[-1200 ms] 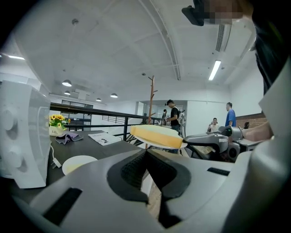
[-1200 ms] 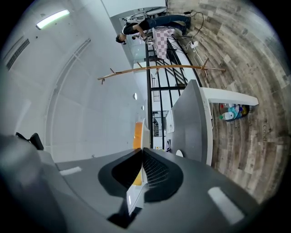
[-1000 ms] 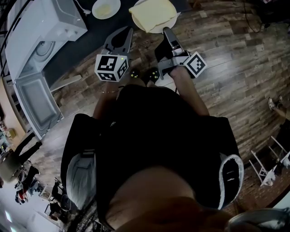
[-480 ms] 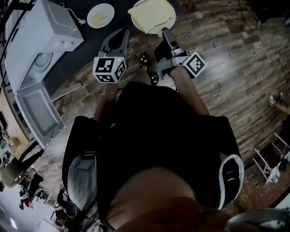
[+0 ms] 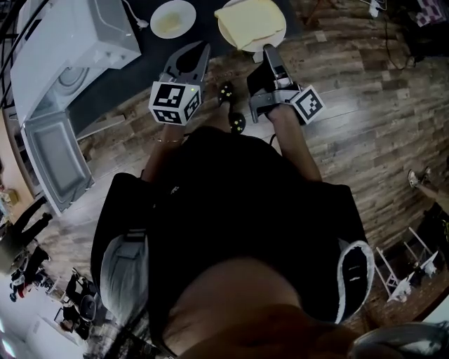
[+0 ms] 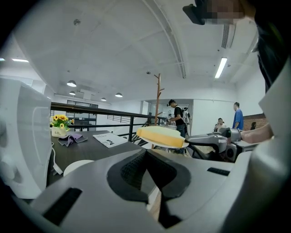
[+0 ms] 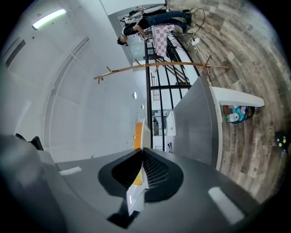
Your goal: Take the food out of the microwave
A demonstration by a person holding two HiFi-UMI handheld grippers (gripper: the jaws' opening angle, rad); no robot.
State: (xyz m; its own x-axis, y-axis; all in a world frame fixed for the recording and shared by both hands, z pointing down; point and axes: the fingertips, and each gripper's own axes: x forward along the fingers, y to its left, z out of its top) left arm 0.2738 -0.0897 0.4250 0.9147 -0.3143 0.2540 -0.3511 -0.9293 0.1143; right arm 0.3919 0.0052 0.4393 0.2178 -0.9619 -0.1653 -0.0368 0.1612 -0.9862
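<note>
A white plate with a flat yellow slab of food [image 5: 251,22] hangs by the front edge of the dark table [image 5: 133,70]. My right gripper [image 5: 267,51] is shut on the plate's near rim. In the right gripper view the plate [image 7: 142,132] runs edge-on from between the closed jaws of my right gripper [image 7: 140,154]. The left gripper [image 5: 200,49] is shut and empty, left of the plate. In the left gripper view the plate [image 6: 161,136] shows beyond the left gripper [image 6: 148,157]. The white microwave [image 5: 66,38] stands at the left with its door [image 5: 56,160] open.
A small white plate [image 5: 172,18] lies on the table between the microwave and the held plate. Further back on the table are a flower pot [image 6: 58,126], a purple cloth [image 6: 70,138] and a paper [image 6: 109,139]. A railing and people stand beyond. My shoes [image 5: 231,109] are on the wood floor.
The right gripper has carried the plate a little to the right, away from the small plate. The left gripper has drifted slightly with it. My feet have stepped.
</note>
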